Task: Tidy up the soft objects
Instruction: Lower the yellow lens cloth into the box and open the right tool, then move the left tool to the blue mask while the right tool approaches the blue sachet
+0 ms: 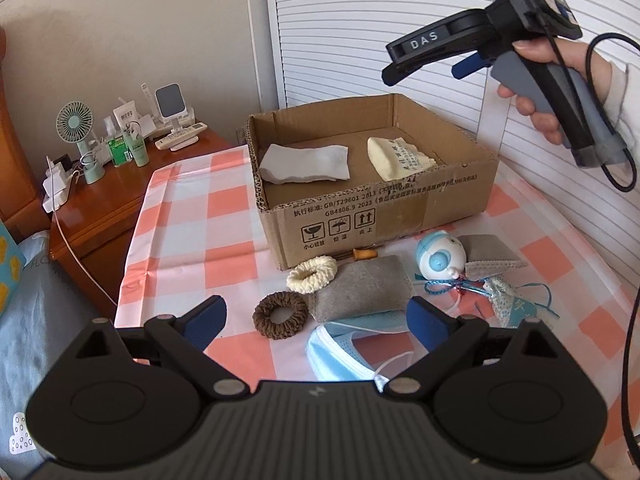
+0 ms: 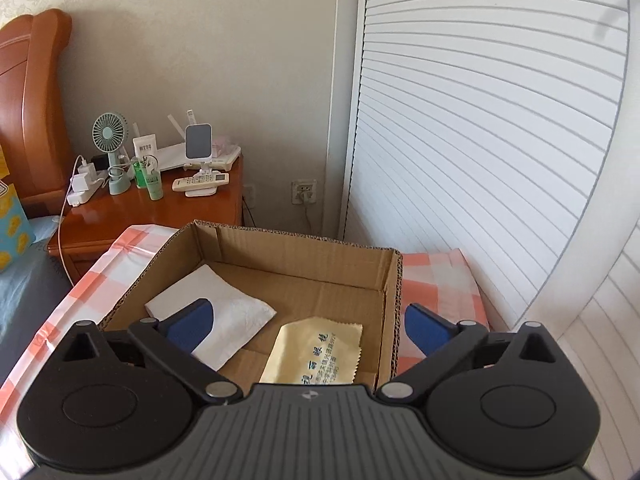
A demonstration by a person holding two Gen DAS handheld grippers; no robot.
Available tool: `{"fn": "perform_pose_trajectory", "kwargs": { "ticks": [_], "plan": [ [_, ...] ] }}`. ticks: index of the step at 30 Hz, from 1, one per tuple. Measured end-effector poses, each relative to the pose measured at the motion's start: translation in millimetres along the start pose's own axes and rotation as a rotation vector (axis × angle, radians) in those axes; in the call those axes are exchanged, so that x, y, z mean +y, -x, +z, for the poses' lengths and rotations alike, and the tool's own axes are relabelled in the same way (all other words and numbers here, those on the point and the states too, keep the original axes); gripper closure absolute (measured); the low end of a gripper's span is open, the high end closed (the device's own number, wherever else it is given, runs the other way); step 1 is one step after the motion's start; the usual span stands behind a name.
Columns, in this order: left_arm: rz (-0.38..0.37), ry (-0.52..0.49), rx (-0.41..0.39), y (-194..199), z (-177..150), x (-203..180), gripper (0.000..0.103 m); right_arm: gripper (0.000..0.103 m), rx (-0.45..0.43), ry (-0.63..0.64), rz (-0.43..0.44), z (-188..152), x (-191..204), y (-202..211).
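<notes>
A: Soft objects are split between two places: a white folded cloth [image 1: 305, 163] and a yellow cloth [image 1: 400, 158] already lie flat in the cardboard box [image 1: 376, 208], and the rest wait on the checked tablecloth [image 1: 192, 216] in front of it.

B: Which should go next?

A: I'd start big. The grey pouch [image 1: 362, 288] is the bulkiest and sits right ahead of the left gripper [image 1: 316, 322], whose jaws are spread wide and hold nothing. Pinch it across its narrow width so it doesn't sag.

B: And the right gripper [image 2: 316, 326]?

A: It hangs above the box, jaws also apart and empty. Keep it clear of the box opening.

B: After the pouch?

A: The blue face mask [image 1: 344, 356], then the round blue doll [image 1: 440, 258], then the brown scrunchie [image 1: 281, 315] and cream scrunchie [image 1: 312, 274]. Watch the mask's loops and the doll's ribbons; they could snag neighbours.
</notes>
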State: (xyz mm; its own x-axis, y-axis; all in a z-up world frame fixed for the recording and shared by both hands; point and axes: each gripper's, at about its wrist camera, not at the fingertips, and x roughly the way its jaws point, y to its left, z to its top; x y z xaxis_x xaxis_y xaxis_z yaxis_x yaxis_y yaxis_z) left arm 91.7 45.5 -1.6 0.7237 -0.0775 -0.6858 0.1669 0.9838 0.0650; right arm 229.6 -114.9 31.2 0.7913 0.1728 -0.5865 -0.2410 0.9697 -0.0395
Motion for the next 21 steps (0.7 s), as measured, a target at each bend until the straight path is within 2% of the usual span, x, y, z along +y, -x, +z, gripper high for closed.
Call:
{"fn": "perform_pose_trajectory", "kwargs": {
  "ticks": [11, 16, 21],
  "plan": [
    [0.006, 0.007, 0.014, 6, -8, 5, 0.006, 0.000, 0.039, 0.016, -0.016, -42, 11, 42],
    [0.003, 0.013, 0.015, 7, -10, 7, 0.006, 0.000, 0.065, 0.015, -0.009, -77, 17, 61],
    [-0.002, 0.018, 0.018, 7, -13, 8, 0.006, 0.000, 0.136, 0.053, -0.028, -126, 26, 70]
  ]
}}
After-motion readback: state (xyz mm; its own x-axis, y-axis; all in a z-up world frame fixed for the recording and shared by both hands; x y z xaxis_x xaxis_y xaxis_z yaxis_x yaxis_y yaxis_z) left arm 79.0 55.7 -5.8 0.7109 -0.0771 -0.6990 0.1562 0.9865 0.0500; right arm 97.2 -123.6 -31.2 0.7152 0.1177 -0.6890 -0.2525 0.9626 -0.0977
